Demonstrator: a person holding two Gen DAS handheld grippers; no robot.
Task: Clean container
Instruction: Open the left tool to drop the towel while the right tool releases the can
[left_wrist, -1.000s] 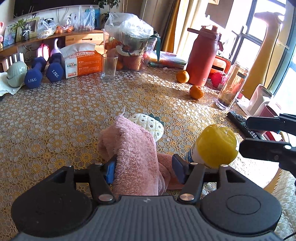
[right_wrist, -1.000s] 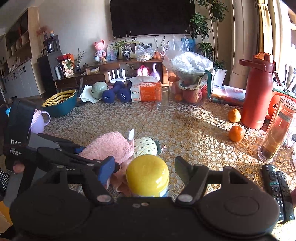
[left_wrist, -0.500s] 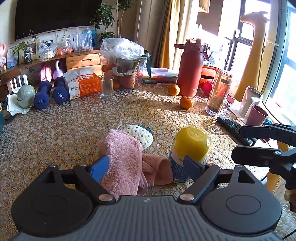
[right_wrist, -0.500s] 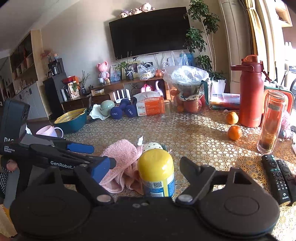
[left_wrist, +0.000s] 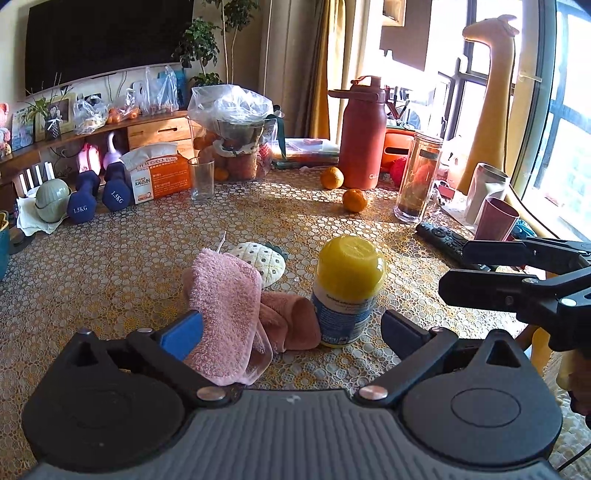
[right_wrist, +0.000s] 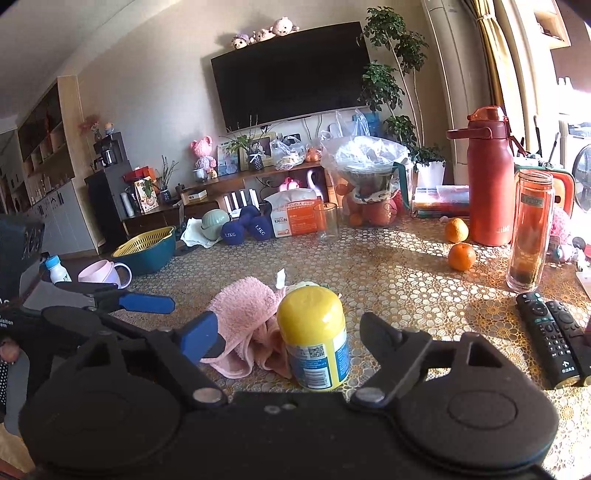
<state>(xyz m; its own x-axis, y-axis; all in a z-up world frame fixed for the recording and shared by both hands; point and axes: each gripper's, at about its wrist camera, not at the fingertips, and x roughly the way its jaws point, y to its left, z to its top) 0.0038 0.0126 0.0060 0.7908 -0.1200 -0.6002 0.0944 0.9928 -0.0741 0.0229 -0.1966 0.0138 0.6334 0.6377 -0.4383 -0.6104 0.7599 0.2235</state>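
A: Two grippers in view, both spread wide, nothing gripped. Left gripper (left_wrist: 291, 328), right gripper (right_wrist: 291, 336).

B: Container?

A: Small cylindrical bottle with a domed yellow cap and blue-white label (right_wrist: 313, 338). It stands upright on the gold lace-pattern tablecloth (left_wrist: 110, 266), long axis vertical, cap pointing up. It sits just ahead of the right gripper, between its fingers but clear of both.

B: From the left gripper?

A: Same bottle (left_wrist: 347, 291) is ahead and right of centre, nearer the right finger, not touching.

B: Cloth?

A: Crumpled pink terry towel (left_wrist: 229, 314) lies on the table immediately left of the bottle, its folded edge touching the bottle's base. Its near end sits beside the left gripper's blue-padded finger (left_wrist: 183, 334); contact unclear.

B: Anything else close?

A: White pineapple-shaped pad with green tip (left_wrist: 258, 260) beyond the towel. Two black remotes (right_wrist: 550, 338) to the right of the right gripper.
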